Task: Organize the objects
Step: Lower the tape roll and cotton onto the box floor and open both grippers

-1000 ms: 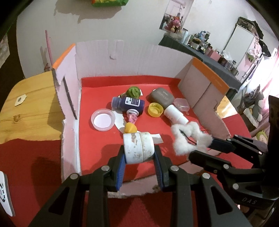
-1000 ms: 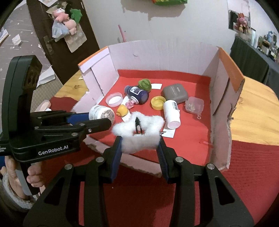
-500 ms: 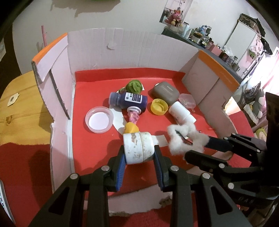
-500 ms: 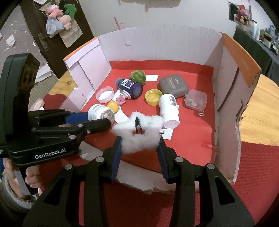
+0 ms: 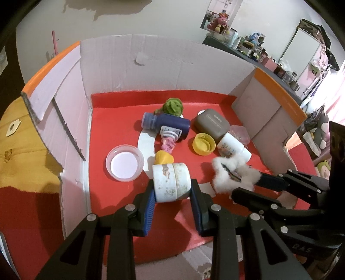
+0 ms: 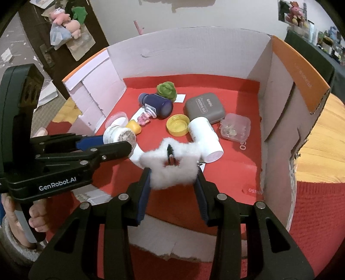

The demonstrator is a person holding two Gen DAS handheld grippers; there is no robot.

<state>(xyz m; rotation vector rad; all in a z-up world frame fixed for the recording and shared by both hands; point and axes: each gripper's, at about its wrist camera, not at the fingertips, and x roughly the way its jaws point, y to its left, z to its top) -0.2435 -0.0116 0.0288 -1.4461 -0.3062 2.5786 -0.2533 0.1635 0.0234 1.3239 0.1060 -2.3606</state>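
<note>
White wall (image 5: 161, 19) — cluttered dark shelf (image 5: 254, 49) — dark door (image 6: 64, 43)

Box walls (image 6: 280, 90) fence three sides; clutter fills the middle; red floor (image 6: 232, 172) near-right lies bare.

left gripper (image 5: 172, 193): black angular frame, silver screws, blue ribbed pads, "GenRobot.AI" printed in white | right gripper (image 6: 172, 178): same black build, blue pads | hand (image 6: 19, 219): bare skin, fuzzy pale cuff seen at wrist
</note>
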